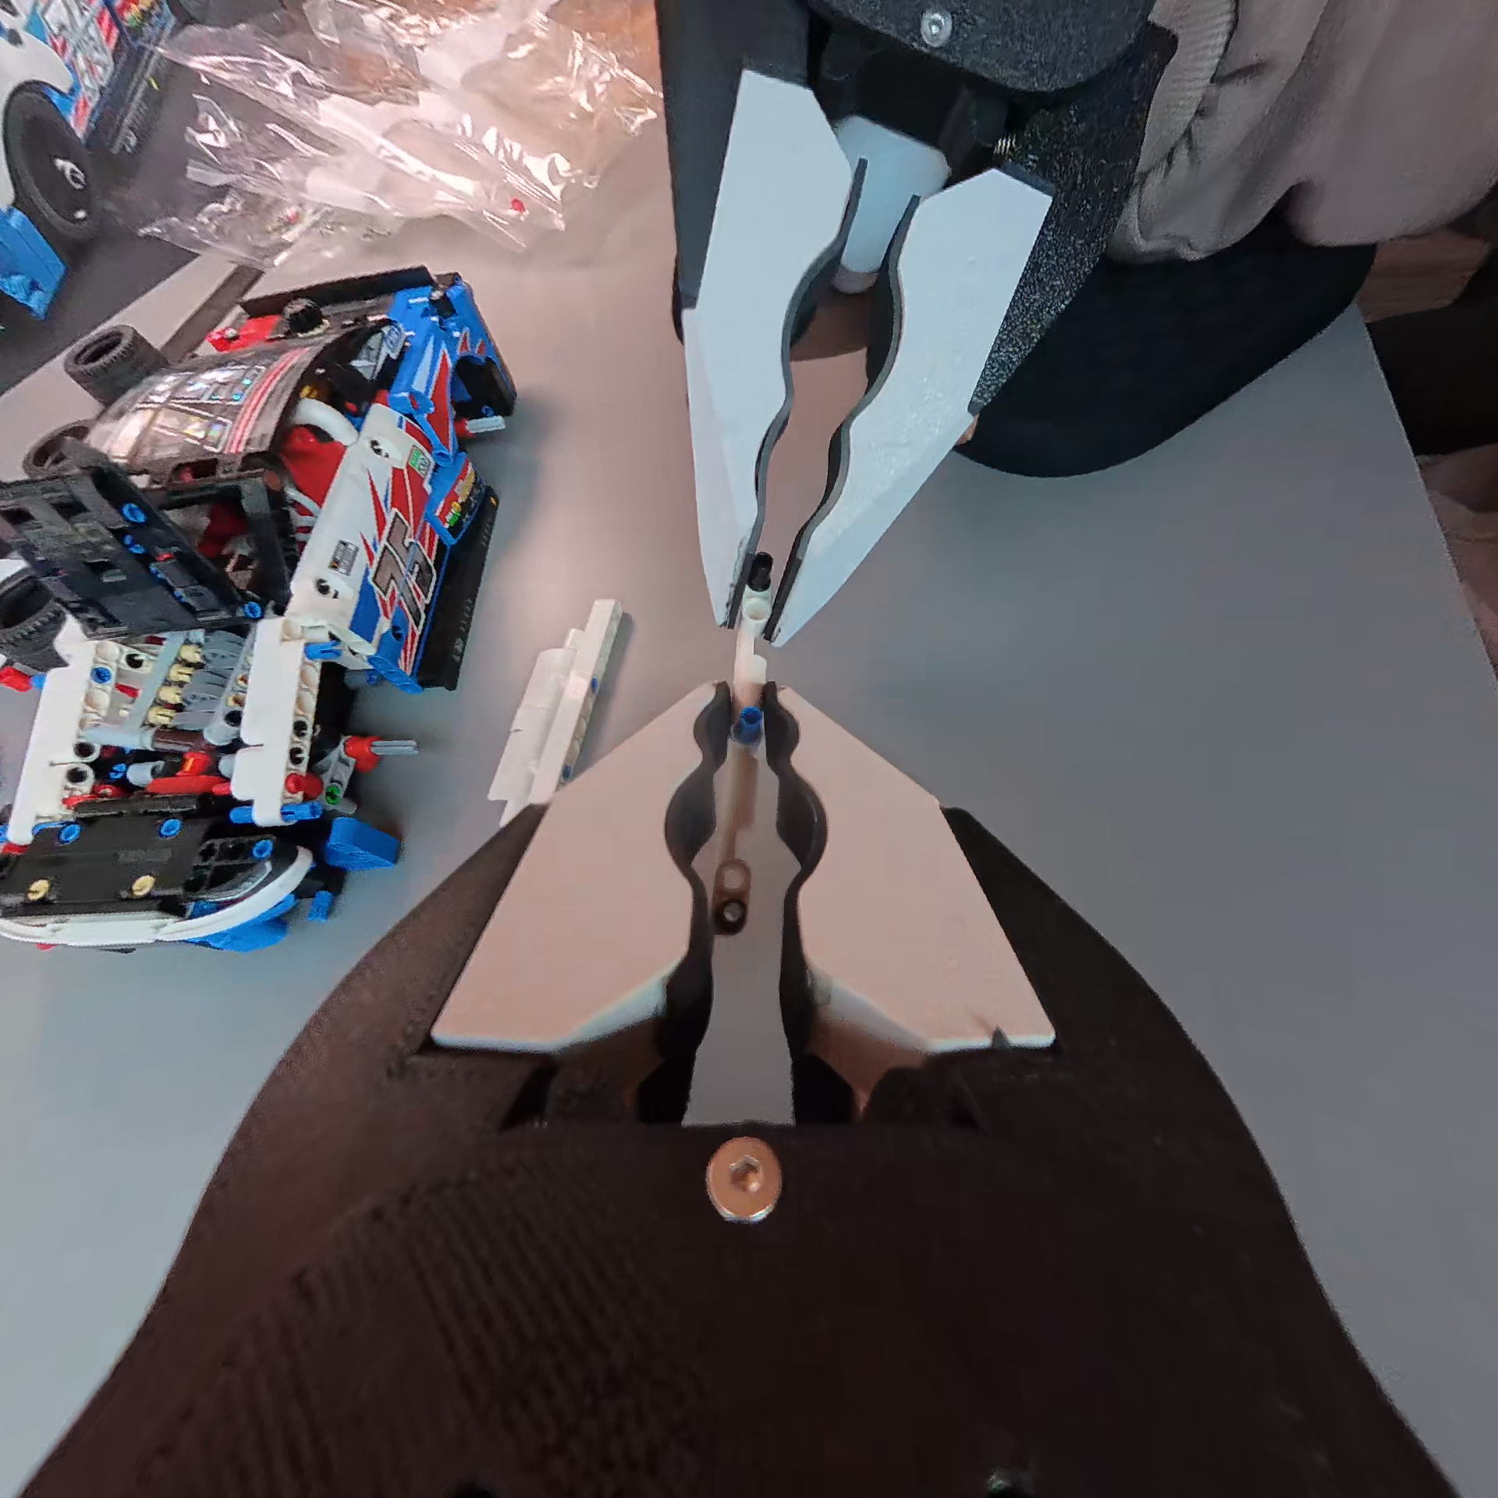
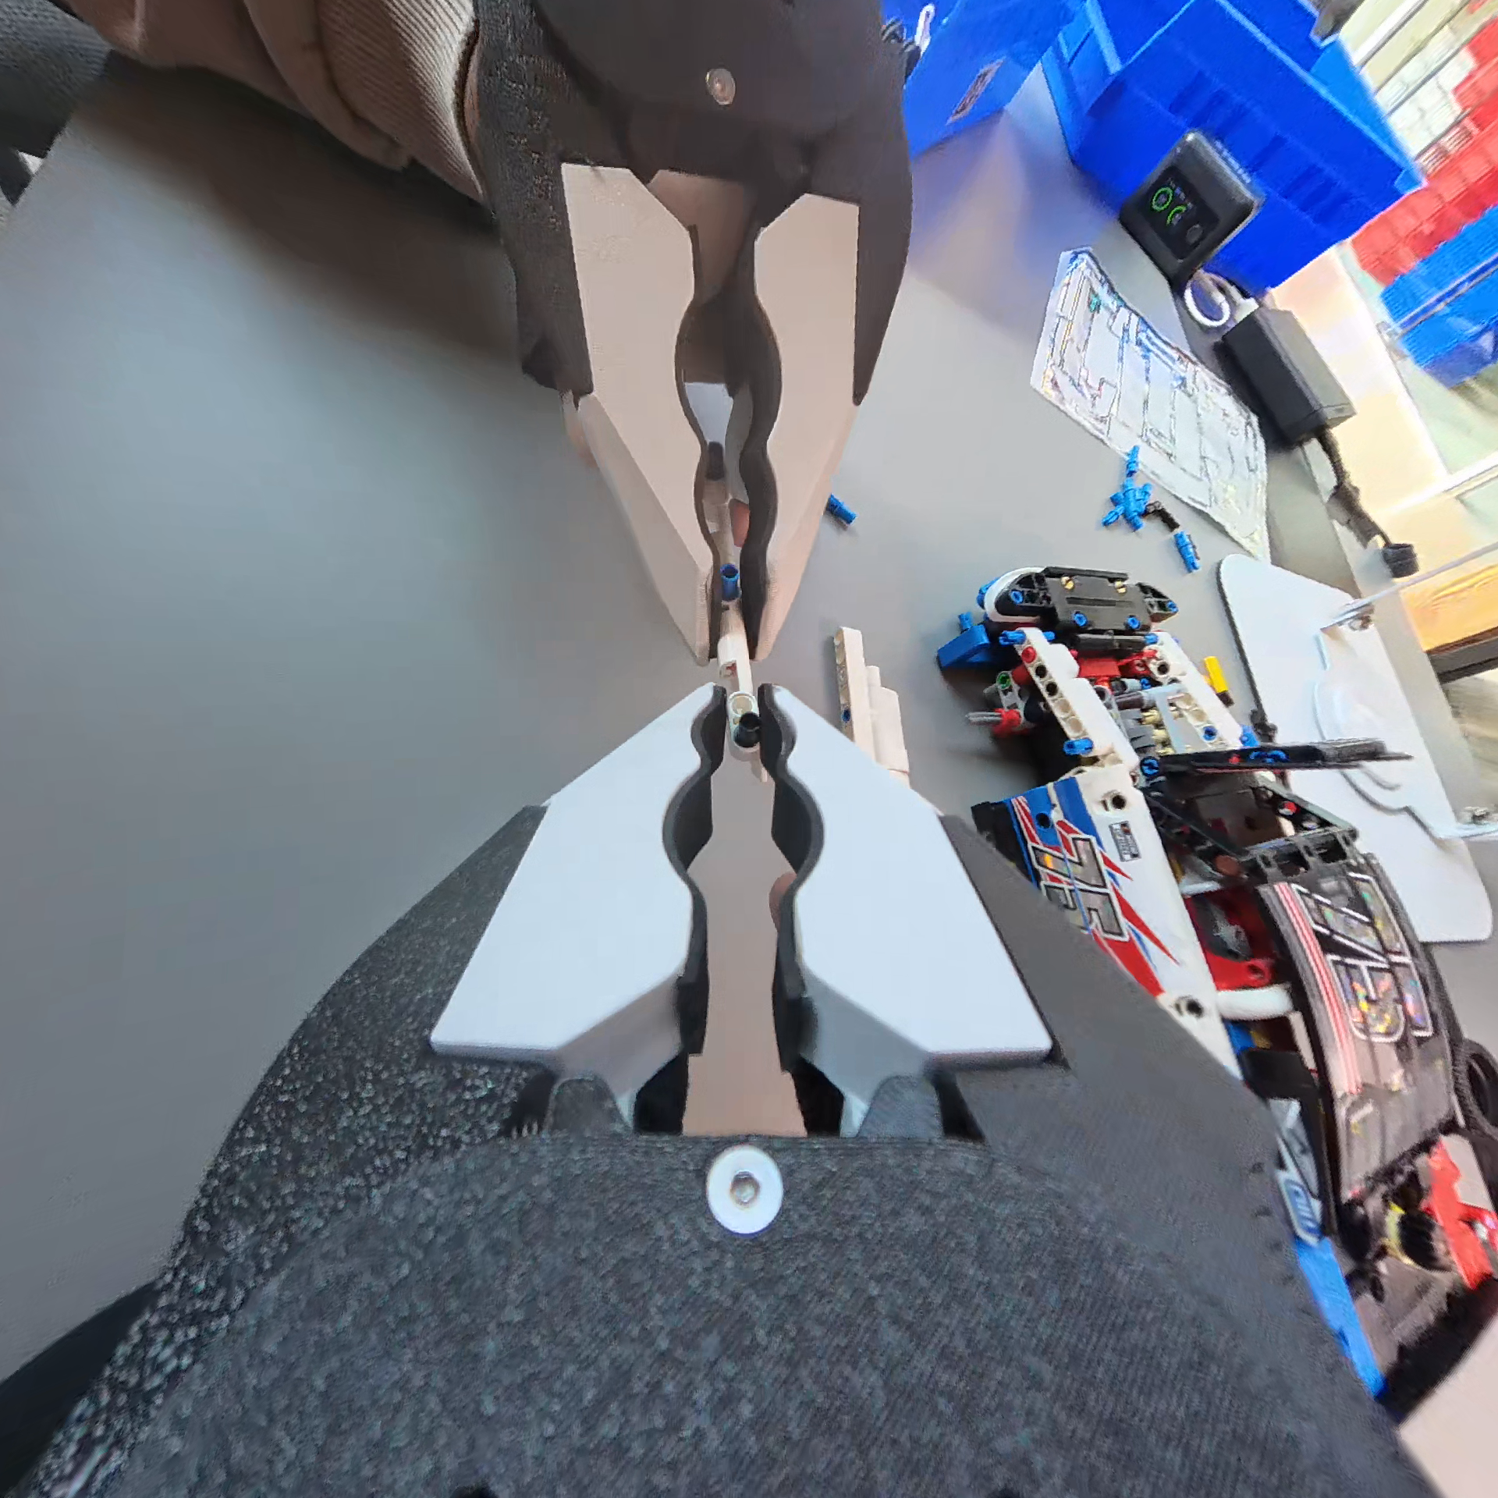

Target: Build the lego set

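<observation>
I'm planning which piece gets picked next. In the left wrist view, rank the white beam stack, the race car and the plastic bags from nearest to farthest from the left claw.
1. White beam stack: just left of the left claw tips, on the table.
2. Race car: farther left.
3. Plastic bags: far upper left, behind the car.

Each wrist camera looks forward along its own fingers, close above the grey table (image 1: 1135,811), facing the other. Both share the white beam (image 1: 747,661) between them and the lego car (image 2: 1175,811).
</observation>
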Demonstrator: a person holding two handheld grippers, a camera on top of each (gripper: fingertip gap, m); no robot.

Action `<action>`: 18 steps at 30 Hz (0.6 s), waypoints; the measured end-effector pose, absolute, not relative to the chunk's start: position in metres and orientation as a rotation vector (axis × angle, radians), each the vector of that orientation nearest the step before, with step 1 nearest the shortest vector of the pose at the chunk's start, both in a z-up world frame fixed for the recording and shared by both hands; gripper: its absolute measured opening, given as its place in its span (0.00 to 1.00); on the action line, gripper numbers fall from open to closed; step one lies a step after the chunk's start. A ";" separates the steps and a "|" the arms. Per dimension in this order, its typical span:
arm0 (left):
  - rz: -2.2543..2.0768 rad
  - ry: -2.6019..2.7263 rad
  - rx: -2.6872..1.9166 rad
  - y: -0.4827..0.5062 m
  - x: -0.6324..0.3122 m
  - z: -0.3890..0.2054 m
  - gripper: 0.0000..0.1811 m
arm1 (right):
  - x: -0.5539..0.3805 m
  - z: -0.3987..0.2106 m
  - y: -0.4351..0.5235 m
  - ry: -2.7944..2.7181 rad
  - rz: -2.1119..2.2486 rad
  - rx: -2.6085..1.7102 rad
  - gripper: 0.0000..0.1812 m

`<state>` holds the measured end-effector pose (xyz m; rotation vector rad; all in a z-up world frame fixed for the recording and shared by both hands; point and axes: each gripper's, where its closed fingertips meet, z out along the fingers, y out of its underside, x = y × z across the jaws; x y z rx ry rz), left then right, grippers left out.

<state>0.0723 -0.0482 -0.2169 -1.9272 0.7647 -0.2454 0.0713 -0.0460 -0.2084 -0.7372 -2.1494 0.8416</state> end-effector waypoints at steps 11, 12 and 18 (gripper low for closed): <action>-0.248 0.718 -2.014 -0.049 0.040 -0.231 0.04 | 0.057 -0.227 -0.029 -2.056 0.789 -0.663 0.03; -0.230 0.741 -2.025 -0.049 0.041 -0.235 0.04 | 0.057 -0.230 -0.028 -2.062 0.781 -0.669 0.04; -0.062 0.807 -2.027 -0.046 0.033 -0.242 0.04 | 0.061 -0.243 -0.023 -2.109 0.762 -0.716 0.06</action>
